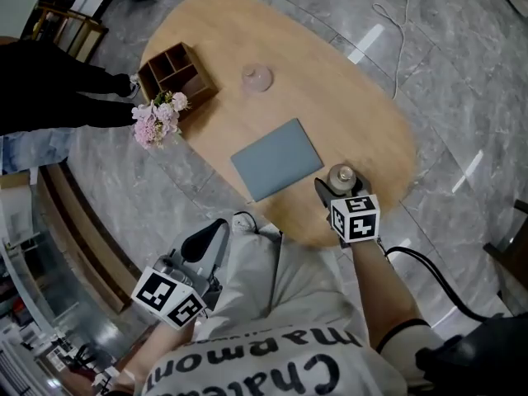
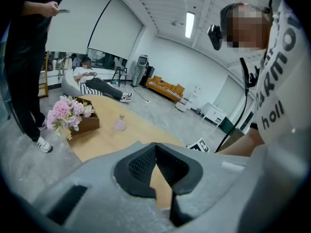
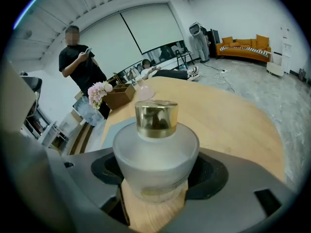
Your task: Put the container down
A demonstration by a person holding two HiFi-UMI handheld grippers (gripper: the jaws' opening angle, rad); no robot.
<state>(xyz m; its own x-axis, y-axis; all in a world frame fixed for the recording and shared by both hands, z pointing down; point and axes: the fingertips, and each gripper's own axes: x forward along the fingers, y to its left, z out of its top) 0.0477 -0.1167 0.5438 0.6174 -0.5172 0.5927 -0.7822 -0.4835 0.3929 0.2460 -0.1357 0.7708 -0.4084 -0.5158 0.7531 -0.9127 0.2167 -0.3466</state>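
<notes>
The container is a frosted glass bottle with a gold cap. It stands upright between the black pads of my right gripper, which is shut on its body. In the head view the bottle is at the near edge of the oval wooden table, to the right of a grey-blue mat. Whether its base touches the wood I cannot tell. My left gripper is shut with nothing in it, held off the table by the person's body; its pads meet at the tips.
A wooden organizer box and pink flowers sit at the table's far left. A small pink glass vase stands behind the mat. A person in black stands beyond the table's left end. A cable trails behind my right gripper.
</notes>
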